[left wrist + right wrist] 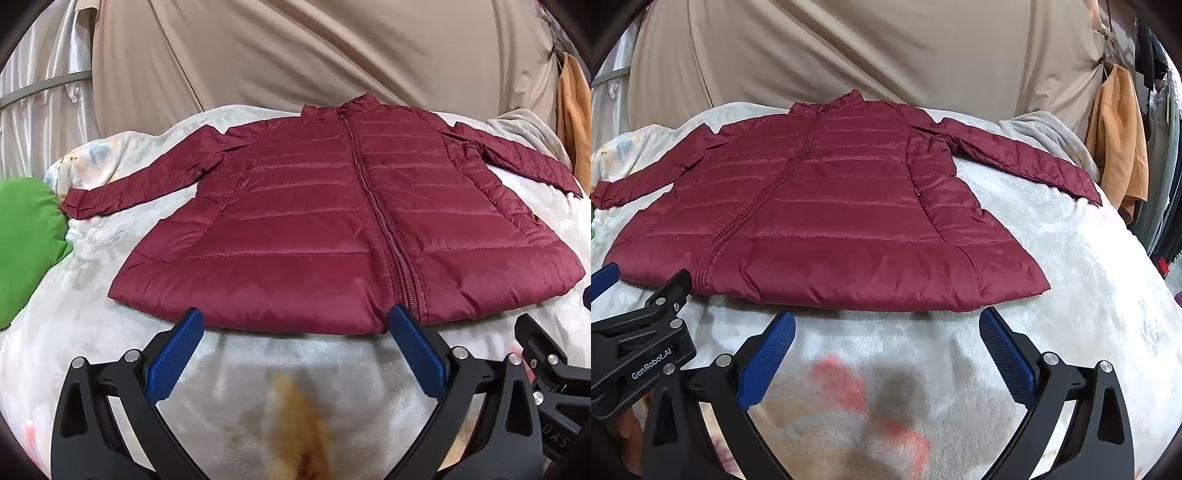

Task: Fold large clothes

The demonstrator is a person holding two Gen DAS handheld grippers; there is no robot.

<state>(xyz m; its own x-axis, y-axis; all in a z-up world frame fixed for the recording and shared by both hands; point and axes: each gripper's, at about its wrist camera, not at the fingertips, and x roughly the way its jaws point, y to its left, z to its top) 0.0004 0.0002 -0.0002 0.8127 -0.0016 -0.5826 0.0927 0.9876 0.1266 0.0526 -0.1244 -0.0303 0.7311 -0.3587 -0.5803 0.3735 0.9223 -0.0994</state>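
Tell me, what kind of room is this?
Probably a bedroom at home. The dark red quilted puffer jacket lies spread flat on a fluffy white patterned blanket like a bed's; an orange garment hangs at the right, and a beige draped sheet covers the back.

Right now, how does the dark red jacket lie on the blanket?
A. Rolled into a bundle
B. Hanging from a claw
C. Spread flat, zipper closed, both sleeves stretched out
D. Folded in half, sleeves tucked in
C: the jacket lies flat on the blanket, zipper closed, sleeves out to both sides.
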